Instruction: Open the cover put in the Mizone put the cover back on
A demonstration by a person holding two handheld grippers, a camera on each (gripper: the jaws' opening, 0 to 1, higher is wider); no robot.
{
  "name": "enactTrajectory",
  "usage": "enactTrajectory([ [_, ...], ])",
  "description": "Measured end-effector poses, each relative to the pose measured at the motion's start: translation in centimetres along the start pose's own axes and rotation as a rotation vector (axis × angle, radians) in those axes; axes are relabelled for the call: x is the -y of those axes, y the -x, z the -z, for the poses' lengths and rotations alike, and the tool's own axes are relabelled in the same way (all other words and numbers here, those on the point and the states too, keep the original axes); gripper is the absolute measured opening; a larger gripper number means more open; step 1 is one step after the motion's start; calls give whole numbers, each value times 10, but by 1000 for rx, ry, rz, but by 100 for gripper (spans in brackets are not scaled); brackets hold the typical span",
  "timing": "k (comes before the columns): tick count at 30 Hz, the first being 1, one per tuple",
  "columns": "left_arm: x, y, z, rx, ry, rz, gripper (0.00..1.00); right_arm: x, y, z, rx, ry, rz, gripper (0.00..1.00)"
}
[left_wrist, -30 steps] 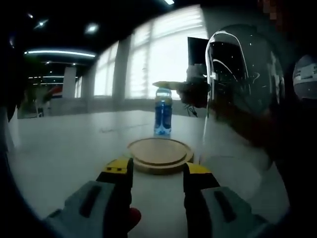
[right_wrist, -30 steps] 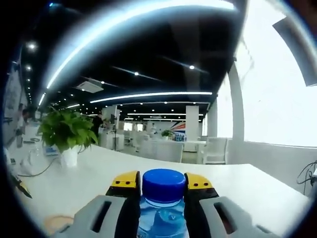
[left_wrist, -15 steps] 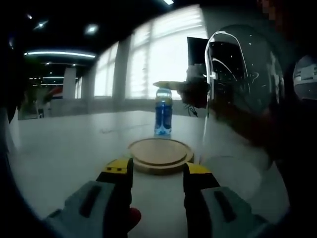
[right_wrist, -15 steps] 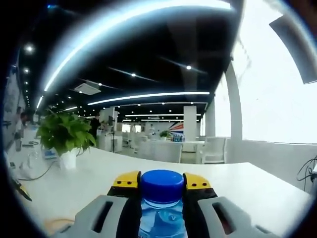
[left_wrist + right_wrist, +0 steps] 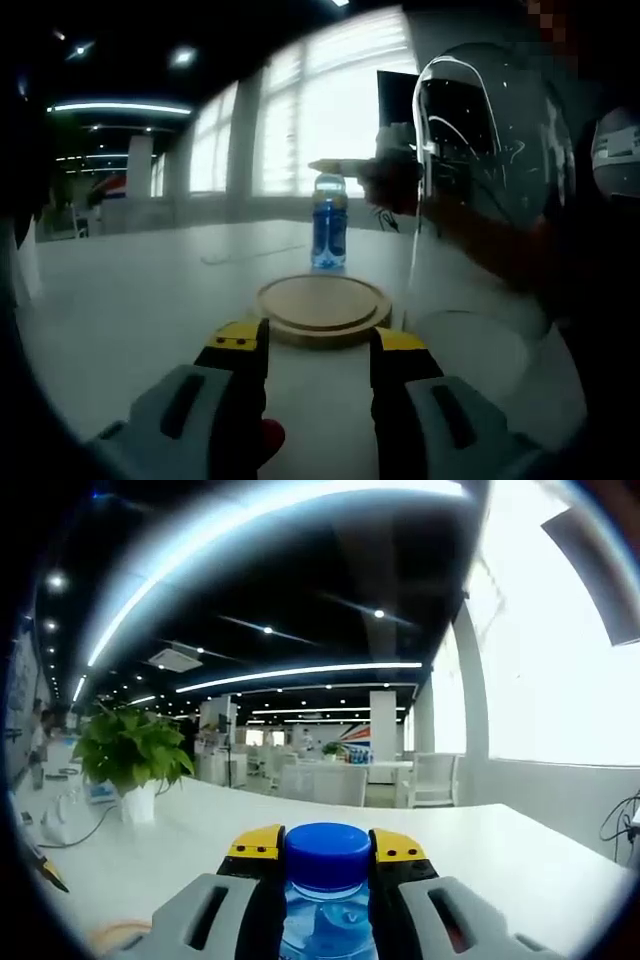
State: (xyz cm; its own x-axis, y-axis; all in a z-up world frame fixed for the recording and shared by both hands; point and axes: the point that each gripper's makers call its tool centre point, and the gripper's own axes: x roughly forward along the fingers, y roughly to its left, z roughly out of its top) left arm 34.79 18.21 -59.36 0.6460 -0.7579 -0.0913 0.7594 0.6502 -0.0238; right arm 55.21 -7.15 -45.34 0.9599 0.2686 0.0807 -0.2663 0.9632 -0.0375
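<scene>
A blue Mizone bottle (image 5: 328, 228) stands upright on the white table just beyond a round wooden board (image 5: 322, 308). My right gripper (image 5: 352, 172) reaches in from the right and holds the bottle at its top. In the right gripper view the blue cap (image 5: 327, 842) sits squeezed between the two yellow-tipped jaws of my right gripper (image 5: 327, 848), with the clear bottle (image 5: 325, 925) below. My left gripper (image 5: 318, 340) hangs open over the table in front of the board, nothing between its jaws. A clear glass dome cover (image 5: 490, 140) rises at the right; what supports it is hidden.
A person in dark clothes (image 5: 590, 300) stands behind the dome at the right. A potted green plant (image 5: 130, 755) and some cables (image 5: 60, 830) sit on the table at the left of the right gripper view. Bright windows (image 5: 320, 110) run along the far wall.
Both views have drifted a little with the hands. The right gripper keeps the same hold on the bottle's top and the left gripper stays open before the board.
</scene>
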Motion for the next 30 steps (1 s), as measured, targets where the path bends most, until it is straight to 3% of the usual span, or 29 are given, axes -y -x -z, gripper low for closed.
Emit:
enactTrajectory([
  [30, -1, 1, 0, -4, -4, -3, 33, -22, 1, -3, -6, 43, -64, 24],
])
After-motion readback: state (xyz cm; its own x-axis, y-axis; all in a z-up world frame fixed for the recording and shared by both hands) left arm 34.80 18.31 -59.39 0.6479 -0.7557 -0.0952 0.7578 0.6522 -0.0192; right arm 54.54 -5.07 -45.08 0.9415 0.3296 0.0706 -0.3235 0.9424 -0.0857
